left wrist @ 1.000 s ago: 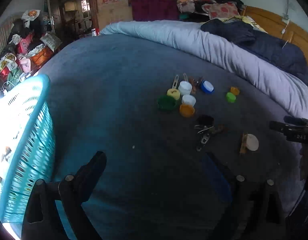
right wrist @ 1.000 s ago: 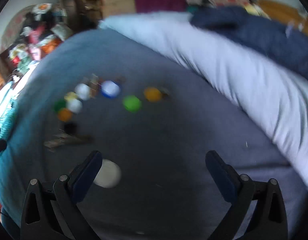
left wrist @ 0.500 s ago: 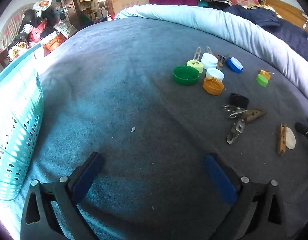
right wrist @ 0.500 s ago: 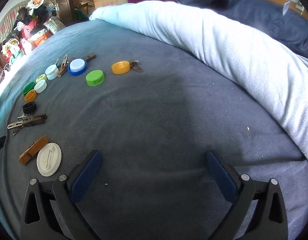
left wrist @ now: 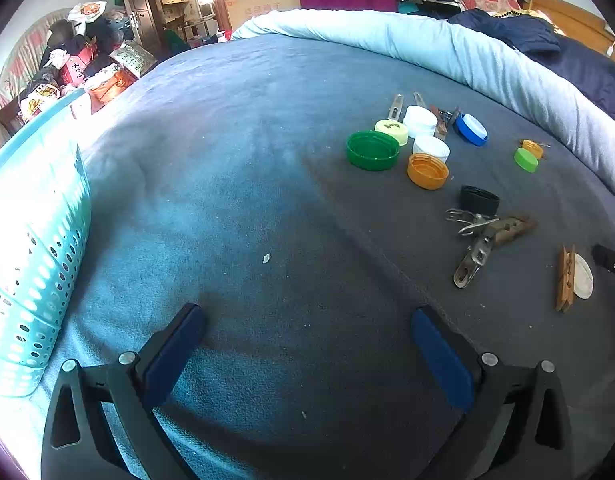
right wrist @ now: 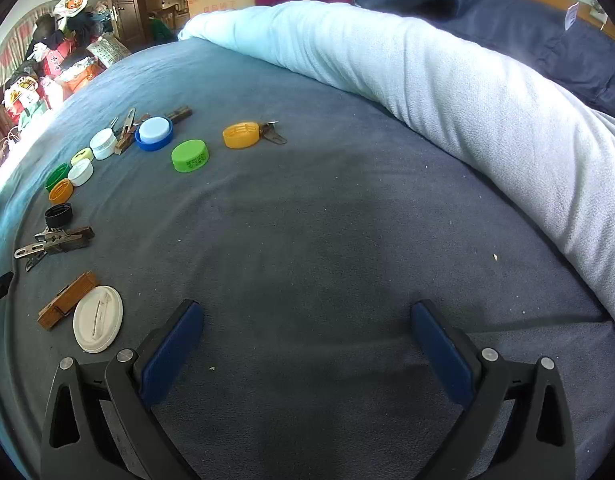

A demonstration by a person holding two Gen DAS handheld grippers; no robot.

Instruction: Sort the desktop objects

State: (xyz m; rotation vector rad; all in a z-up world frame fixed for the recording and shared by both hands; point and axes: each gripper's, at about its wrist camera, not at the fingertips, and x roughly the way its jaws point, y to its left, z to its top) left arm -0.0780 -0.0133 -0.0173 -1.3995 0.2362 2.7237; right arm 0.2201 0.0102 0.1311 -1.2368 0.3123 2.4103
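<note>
Here the bottle caps (left wrist: 427, 171) and clothespins (left wrist: 565, 278) lie ahead-right of the left hand-held gripper (left wrist: 307, 320), spread wide and empty.

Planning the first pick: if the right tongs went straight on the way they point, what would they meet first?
Probably only the bare grey blanket. The right tongs stand open and empty, with the white lid and the other caps off to their left, though depth is uncertain.

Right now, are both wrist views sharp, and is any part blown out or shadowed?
Left wrist view: sharp, but the teal basket at the left edge is overexposed, and a shadow darkens the blanket under the caps. Right wrist view: sharp too, with glare only at the far left edge and a dark shadow patch mid-blanket; the rolled pale quilt bows with fisheye distortion.
</note>
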